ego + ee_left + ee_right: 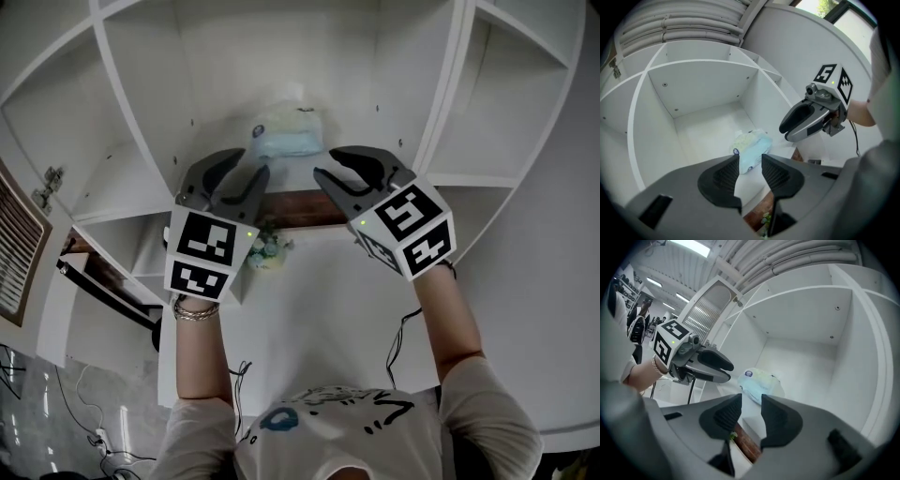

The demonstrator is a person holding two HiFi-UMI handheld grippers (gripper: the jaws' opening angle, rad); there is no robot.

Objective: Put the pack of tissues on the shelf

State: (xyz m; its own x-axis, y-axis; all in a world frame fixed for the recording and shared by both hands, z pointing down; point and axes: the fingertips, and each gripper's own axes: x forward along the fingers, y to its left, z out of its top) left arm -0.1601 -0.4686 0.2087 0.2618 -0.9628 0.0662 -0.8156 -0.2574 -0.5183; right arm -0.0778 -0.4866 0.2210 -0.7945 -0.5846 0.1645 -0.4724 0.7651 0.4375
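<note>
The pack of tissues (pixel 286 136), pale blue and white in clear wrap, lies on the floor of the middle compartment of the white shelf (pixel 169 84). My left gripper (pixel 242 171) and right gripper (pixel 331 164) hover side by side just in front of the compartment, both open and empty, apart from the pack. In the left gripper view the pack (pixel 751 149) lies beyond my open left gripper (pixel 750 161), with the right gripper (pixel 785 132) at the right. In the right gripper view the pack (pixel 759 383) lies past the open right gripper (pixel 751 401).
White dividers (pixel 127 103) wall the compartment on both sides, with further compartments around it. A brown wooden strip (pixel 291 208) runs under the shelf's front edge, a small bunch of flowers (pixel 265 248) below it. A louvred panel (pixel 19 244) stands at the left. Cables (pixel 84 412) lie on the floor.
</note>
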